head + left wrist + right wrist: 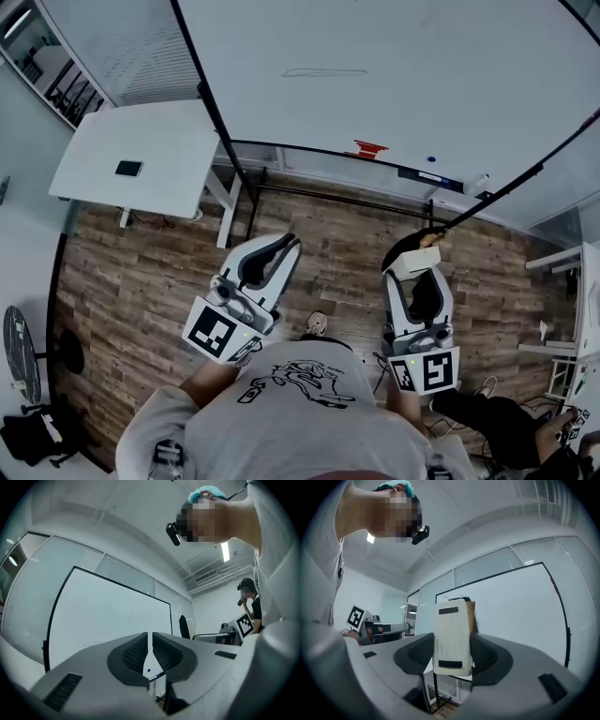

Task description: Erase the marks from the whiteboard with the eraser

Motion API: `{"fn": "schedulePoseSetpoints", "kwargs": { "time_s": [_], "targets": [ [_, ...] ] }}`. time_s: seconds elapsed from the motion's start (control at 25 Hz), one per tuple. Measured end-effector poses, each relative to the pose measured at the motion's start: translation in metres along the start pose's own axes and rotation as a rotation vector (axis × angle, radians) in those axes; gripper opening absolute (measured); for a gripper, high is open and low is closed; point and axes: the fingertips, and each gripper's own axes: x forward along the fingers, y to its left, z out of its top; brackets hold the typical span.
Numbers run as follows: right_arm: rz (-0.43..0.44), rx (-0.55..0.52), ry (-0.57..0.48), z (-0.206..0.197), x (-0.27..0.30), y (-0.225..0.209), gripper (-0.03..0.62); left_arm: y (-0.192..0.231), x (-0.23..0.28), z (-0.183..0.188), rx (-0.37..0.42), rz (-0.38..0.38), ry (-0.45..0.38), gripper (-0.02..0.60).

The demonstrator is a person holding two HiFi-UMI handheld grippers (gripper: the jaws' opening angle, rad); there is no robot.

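A large whiteboard (394,75) on a black stand fills the upper part of the head view. A thin drawn mark (324,72) shows on it, seen faintly as the mark (96,644) in the left gripper view. My right gripper (419,265) is shut on a white eraser (451,637), its tip the eraser (412,263) in the head view. It is held well back from the board. My left gripper (277,246) is shut with nothing between its pads (136,653), also away from the board.
The board's tray (394,169) holds a red item (367,149) and markers (433,175). A white table (141,155) stands at the left. A black chair (408,246) is near the right gripper. Another person sits at the bottom right (506,422). The floor is wood.
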Motion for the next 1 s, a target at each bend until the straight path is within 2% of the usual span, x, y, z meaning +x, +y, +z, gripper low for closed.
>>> {"fn": "schedulePoseSetpoints", "kwargs": {
  "time_s": [0.28,0.6,1.0],
  "targets": [
    [0.013,-0.007,0.005,-0.004,0.026,-0.044,0.247,0.012,0.043,-0.010,0.005,0.023,0.006,0.044],
    [0.050,-0.011,0.025,-0.017,0.066,-0.053,0.245,0.041,0.059,-0.024,-0.016,0.059,0.028,0.044],
    [0.025,-0.075,-0.002,-0.017,0.155,-0.059,0.244,0.124,0.087,-0.030,-0.017,0.052,0.005,0.044]
  ]
}}
